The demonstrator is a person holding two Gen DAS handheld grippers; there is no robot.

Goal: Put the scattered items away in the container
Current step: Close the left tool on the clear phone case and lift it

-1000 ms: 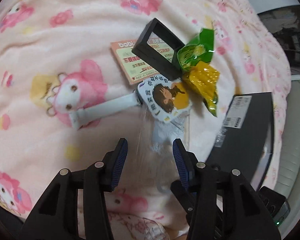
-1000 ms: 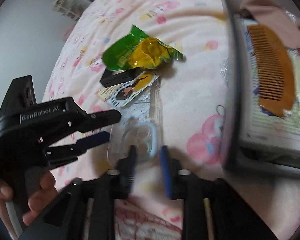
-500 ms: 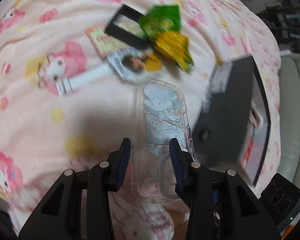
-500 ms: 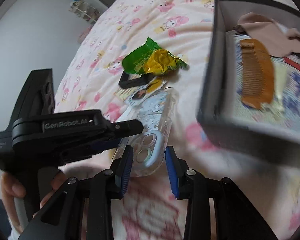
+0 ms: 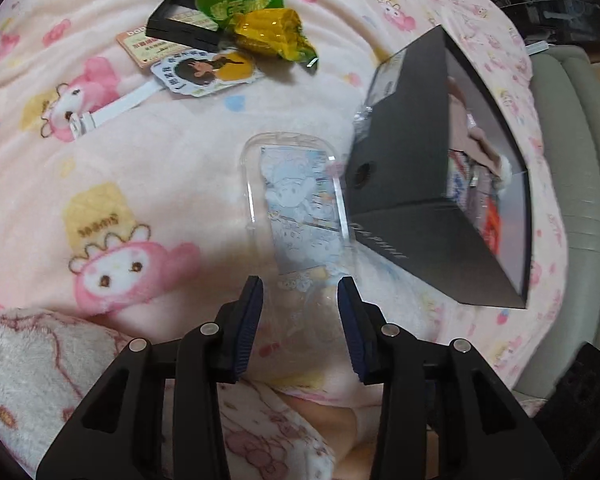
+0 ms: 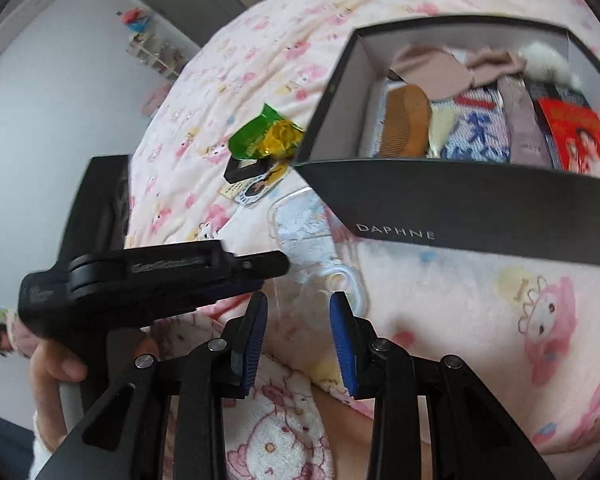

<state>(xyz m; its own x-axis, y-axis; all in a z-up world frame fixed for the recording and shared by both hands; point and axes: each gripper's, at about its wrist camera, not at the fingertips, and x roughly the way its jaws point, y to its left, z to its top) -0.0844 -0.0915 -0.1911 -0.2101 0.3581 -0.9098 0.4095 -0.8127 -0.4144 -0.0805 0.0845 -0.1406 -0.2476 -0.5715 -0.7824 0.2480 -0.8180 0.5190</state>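
My left gripper (image 5: 298, 292) points steeply down at the pink fleece blanket printed with cartoon rabbits (image 5: 140, 184). Farthest left at the far side lies the cartoon-girl paper fan on a white handle (image 5: 208, 72). Behind it is a pale orange printed card (image 5: 140, 46), with a black square frame (image 5: 180, 28) partly on top of it. A crumpled green and yellow foil packet (image 5: 256, 12) lies against that frame's right side. All four are well apart from me.

In the middle is the clear plastic phone case printed with pale blue cartoons (image 5: 300, 200). Its near end runs down between my left pads, which have just been closing and now pinch it at its long edges; its far right edge is just beside the black cardboard box (image 5: 404, 184), which stands open and tilted on the blanket to the right.

From my right side, a hand (image 6: 56, 364) grips the left tool's handle at the left, and its tip reaches the case. My right gripper (image 6: 298, 300) has the case's camera-ring end between its blue pads, half apart and, as far as I can tell, clamped on it. Further right the box shows a brown wooden comb (image 6: 406, 120), a beige cloth (image 6: 432, 68) and a red printed booklet (image 6: 576, 136); the case is outside the box.
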